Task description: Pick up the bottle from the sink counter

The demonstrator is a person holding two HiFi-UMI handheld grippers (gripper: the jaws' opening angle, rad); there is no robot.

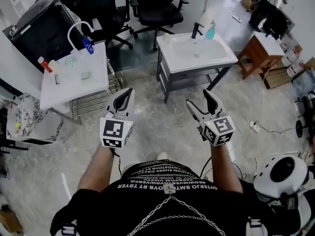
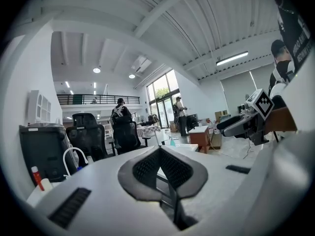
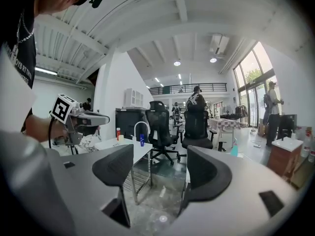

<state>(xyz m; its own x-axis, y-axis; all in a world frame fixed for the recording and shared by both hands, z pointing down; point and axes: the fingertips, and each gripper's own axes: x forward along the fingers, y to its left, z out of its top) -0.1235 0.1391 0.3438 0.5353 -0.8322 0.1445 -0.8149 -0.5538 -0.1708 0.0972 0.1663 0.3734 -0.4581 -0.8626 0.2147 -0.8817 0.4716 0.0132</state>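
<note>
Not started: teal spray bottle (image 1: 210, 31) untouched on sink worktop (image 1: 216, 56) by tap (image 1: 197, 30), well ahead; right tool (image 1: 198, 98) jaws apart, empty; left tool (image 1: 128, 95) jaws together, empty; approach + grasp remain.

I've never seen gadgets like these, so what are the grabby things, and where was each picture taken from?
A person holds a two-fingered grabber in each hand. The head view comes from a camera on their head, looking down. The other two come from cameras riding on each grabber. The left gripper has its jaws together, the right gripper has them apart, and both are empty. Ahead stand two white sinks. The right sink counter carries a teal bottle beside a black tap. The left sink counter has a red-capped bottle.
</note>
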